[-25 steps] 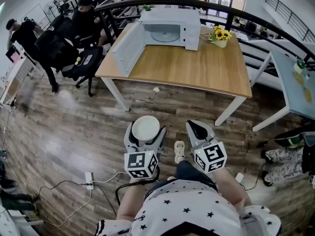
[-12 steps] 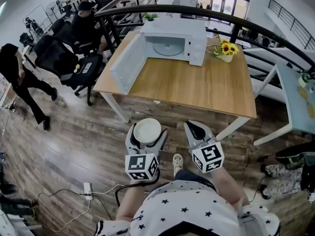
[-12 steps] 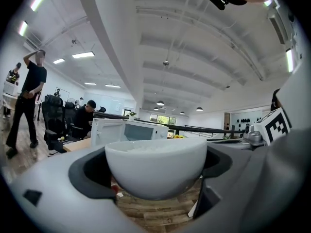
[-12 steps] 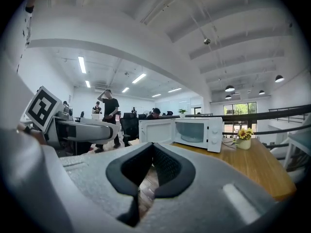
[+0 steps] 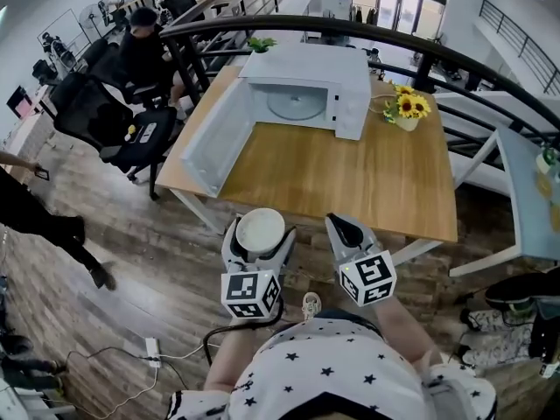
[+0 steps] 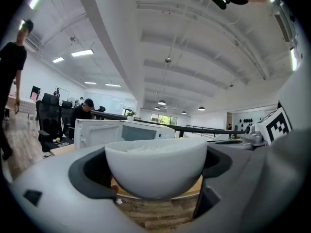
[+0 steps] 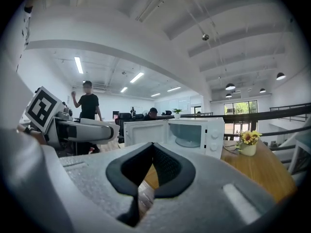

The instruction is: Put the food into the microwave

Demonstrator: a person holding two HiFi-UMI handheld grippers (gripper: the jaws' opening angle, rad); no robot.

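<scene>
Left tool [image 5: 260, 234]: both jaws pressed against the sides of a round white ceramic bowl [image 6: 156, 166], which sits upright between the dark pads. In the left gripper view we see pale, grainy food [image 6: 146, 147] just at the bowl's rim. From the head view the bowl hangs above the wooden plank floor [image 5: 149, 261], close to the near edge of the light wooden desk [image 5: 350, 173] and well apart from the oven.

Right tool [image 5: 343, 227]: jaws pressed together at the tips, nothing between the pads. It is held just beside the left tool, on our right, at about the same height.

White microwave oven [image 5: 306, 81] stands at the far side of the desk. Its door [image 5: 214, 138] is swung wide to the left, reaching over the desk's left edge. The round glass turntable [image 5: 296, 105] is bare. A small pale pot of yellow sunflowers [image 5: 408, 110] stands on the desk just right of the oven.

A black curved railing [image 5: 367, 31] runs behind the desk. To the left we note a black office chair [image 5: 87, 103] and a seated person in dark clothes [image 5: 144, 46].
</scene>
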